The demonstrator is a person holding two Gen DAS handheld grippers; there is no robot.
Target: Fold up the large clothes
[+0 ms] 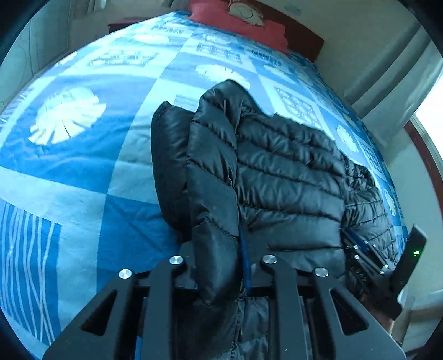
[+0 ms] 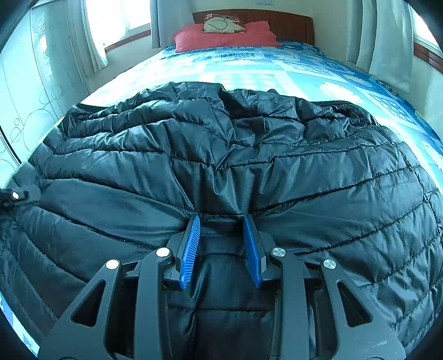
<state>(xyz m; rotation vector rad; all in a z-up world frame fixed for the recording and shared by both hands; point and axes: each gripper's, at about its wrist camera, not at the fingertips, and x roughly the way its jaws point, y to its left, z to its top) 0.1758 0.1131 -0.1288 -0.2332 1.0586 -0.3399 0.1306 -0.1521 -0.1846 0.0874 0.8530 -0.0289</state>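
A black quilted puffer jacket point(image 2: 249, 155) lies spread on a bed. In the right wrist view my right gripper point(image 2: 221, 218) is shut on a bunched edge of it, and the fabric puckers between the blue pads point(image 2: 191, 249). In the left wrist view a thick fold of the jacket point(image 1: 277, 171) runs up between my left gripper's point(image 1: 218, 243) fingers. Only one blue pad point(image 1: 245, 249) shows beside the fold; the other finger is hidden under the fabric. The left gripper is shut on that fold. The right gripper point(image 1: 368, 257) also shows at the jacket's right edge.
The blue patterned bedspread point(image 1: 83, 166) stretches away to a red pillow point(image 2: 221, 36) and a brown headboard point(image 2: 277, 22). Curtains point(image 2: 387, 38) and windows stand on both sides of the bed. A wardrobe door point(image 2: 36, 83) is at the left.
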